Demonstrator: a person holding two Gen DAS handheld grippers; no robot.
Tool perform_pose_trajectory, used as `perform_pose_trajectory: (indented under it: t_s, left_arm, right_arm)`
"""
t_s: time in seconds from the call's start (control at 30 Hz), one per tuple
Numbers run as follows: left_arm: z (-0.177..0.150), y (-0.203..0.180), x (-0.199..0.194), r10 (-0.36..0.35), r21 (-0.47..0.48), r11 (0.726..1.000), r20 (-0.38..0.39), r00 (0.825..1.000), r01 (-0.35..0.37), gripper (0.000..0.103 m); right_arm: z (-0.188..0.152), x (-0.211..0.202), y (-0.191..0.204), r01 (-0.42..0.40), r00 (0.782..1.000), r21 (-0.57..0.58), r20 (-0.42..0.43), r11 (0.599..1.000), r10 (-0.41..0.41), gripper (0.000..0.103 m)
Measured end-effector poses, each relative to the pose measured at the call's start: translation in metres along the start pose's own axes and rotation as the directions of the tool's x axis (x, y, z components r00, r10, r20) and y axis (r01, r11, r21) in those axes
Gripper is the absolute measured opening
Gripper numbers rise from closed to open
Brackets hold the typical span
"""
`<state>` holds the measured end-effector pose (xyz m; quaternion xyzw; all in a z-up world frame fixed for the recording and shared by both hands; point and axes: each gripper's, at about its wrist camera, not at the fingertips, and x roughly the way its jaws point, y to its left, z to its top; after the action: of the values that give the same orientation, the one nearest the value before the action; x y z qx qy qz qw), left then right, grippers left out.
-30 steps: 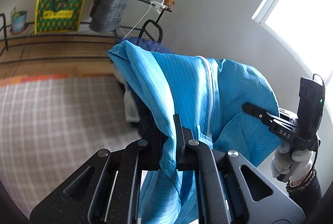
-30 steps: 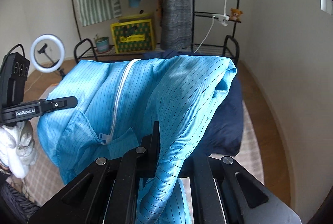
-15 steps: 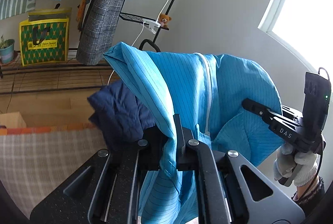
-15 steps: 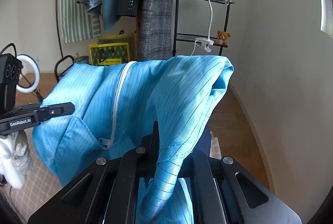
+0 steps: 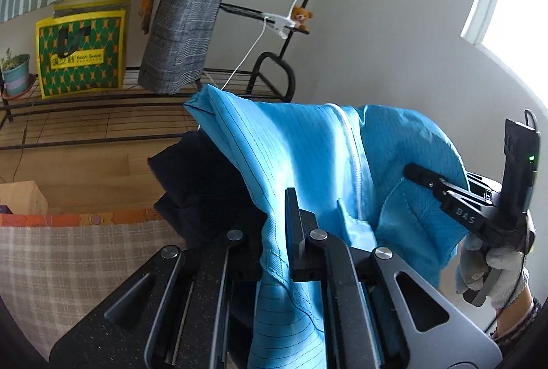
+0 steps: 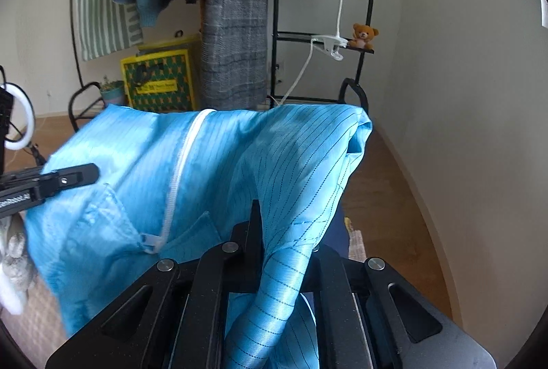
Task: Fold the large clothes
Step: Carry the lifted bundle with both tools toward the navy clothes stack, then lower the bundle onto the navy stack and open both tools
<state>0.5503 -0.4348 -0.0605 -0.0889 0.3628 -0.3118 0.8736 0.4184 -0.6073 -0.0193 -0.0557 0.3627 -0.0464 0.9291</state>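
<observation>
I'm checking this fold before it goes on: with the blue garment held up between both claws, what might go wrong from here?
1. The right claw is opening with the blue garment between its jaws, so that corner may slip and the spread collapse.
2. The garment could land crooked on the dark clothes beneath.
3. The white zipper runs skewed, so a fold may come out uneven.

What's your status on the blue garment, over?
Left hand-held gripper shut on pinstriped blue zip-front garment. Right hand-held gripper opening, cloth between pads. Dark navy garment beneath.
</observation>
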Motion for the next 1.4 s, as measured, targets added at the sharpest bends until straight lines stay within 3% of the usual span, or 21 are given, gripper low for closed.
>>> perform_pose_trajectory:
  t_s: [0.1,0.13,0.2,0.3,0.4,0.57,0.8,1.2,1.27,1.4]
  left_arm:
    - [-0.003,0.009,0.008,0.042,0.006,0.999,-0.005,0.999,-0.042,0.014]
    - [-0.005,0.012,0.009,0.06,0.001,0.998,-0.007,0.998,-0.06,0.022]
    - [-0.007,0.016,0.008,0.112,-0.008,0.994,0.013,0.994,-0.112,0.025]
    - [-0.009,0.021,0.007,0.165,0.004,0.986,0.028,0.986,-0.165,0.025]
    - [-0.014,0.022,0.015,0.197,0.039,0.98,-0.016,0.98,-0.197,0.025]
    - [-0.02,0.017,0.008,0.227,0.067,0.972,-0.014,0.974,-0.226,0.025]
    - [-0.018,-0.002,-0.034,0.21,0.077,0.974,0.018,0.977,-0.211,0.025]
    - [-0.027,-0.055,-0.163,0.163,0.12,0.978,0.089,0.983,-0.173,0.025]
    - [-0.032,-0.059,-0.183,0.153,0.13,0.978,0.091,0.984,-0.164,0.025]
    - [-0.046,-0.071,-0.227,0.134,0.136,0.98,0.099,0.986,-0.146,0.025]
  right_arm:
    - [-0.005,0.015,-0.003,0.091,0.994,-0.012,-0.052,0.996,-0.092,0.022]
    - [-0.007,0.018,-0.005,0.1,0.993,-0.011,-0.06,0.995,-0.101,0.024]
    - [-0.011,0.021,-0.006,0.117,0.99,-0.011,-0.073,0.993,-0.118,0.026]
    - [-0.017,0.028,-0.012,0.171,0.979,0.001,-0.114,0.985,-0.17,0.034]
    - [-0.018,0.032,-0.02,0.2,0.973,0.014,-0.123,0.98,-0.197,0.043]
    - [-0.019,0.025,-0.04,0.289,0.948,0.039,-0.155,0.957,-0.28,0.045]
    - [-0.023,-0.027,-0.045,0.286,0.954,0.071,-0.111,0.955,-0.278,0.045]
    - [-0.029,-0.124,-0.017,0.186,0.982,0.082,-0.043,0.979,-0.183,0.045]
    - [-0.033,-0.135,-0.009,0.169,0.985,0.072,-0.04,0.983,-0.166,0.037]
    - [-0.042,-0.167,0.006,0.139,0.99,0.092,-0.014,0.986,-0.138,0.035]
